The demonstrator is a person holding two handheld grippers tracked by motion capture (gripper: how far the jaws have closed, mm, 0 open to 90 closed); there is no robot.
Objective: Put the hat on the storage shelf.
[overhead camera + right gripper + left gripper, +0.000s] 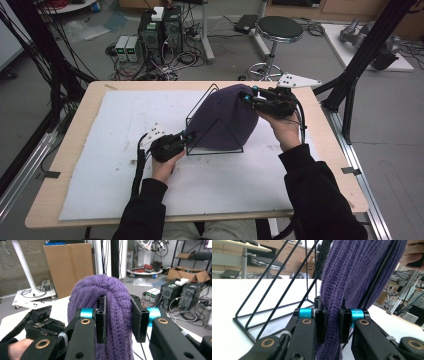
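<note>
High view, progress: the purple ribbed knit beanie (222, 119) sits draped over the black wire triangular stand (202, 107) at the centre of the frame, on the white felt mat (115, 145); the draping looks mostly done, with the hem left to settle.
High view, grips: the left gripper (189, 136) pinches the lower left edge; the right gripper (248, 96) holds the crown at upper right.
Left gripper view, state: jaws closed on a fold of the hem at lower centre, the stand's wires rising to the left.
Left gripper view, look: thick vertical ribs, soft, slightly fuzzy yarn.
Right gripper view, state: jaws clamped on the gathered crown at the centre of the frame.
Right gripper view, look: the top is rounded and bunched; the other gripper shows at lower left.
</note>
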